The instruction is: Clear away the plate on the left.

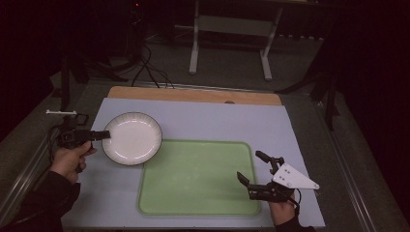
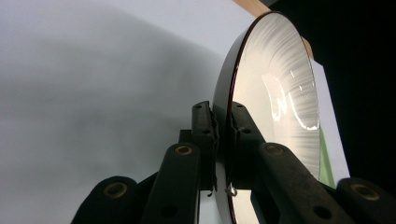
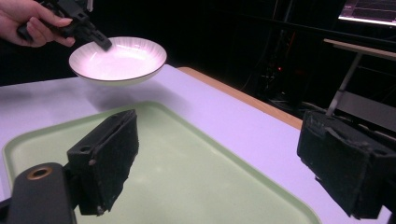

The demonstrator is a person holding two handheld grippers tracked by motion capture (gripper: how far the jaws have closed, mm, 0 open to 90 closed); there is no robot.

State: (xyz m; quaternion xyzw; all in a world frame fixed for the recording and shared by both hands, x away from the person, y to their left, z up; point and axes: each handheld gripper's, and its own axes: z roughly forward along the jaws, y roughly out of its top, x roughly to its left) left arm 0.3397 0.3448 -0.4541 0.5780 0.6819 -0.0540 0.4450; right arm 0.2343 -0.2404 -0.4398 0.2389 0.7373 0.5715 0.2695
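The left gripper (image 1: 99, 135) is pinching the rim of a white bowl (image 1: 131, 138). Its two black jaws are squeezed tight on the edge, one pad inside the bowl and one outside, as the left gripper view shows (image 2: 223, 140). A hand (image 1: 70, 159) holds this gripper near the left edge of the table (image 1: 203, 116).

The bowl is up in the air, not resting on anything. In the right gripper view it floats above the table (image 3: 215, 116) with a soft shadow under it (image 3: 119, 59). From above, it hangs over the left part of the table, just past the far left corner of the green tray (image 1: 198, 179). The bowl has a thin dark line around its rim and fine ridges inside.

The right gripper (image 1: 255, 174) sits by the near right corner of the tray. Its jaws are wide apart and hold nothing. In its own view the two black pads (image 3: 105, 158) stand far from each other, with the tray (image 3: 187, 172) showing between them.
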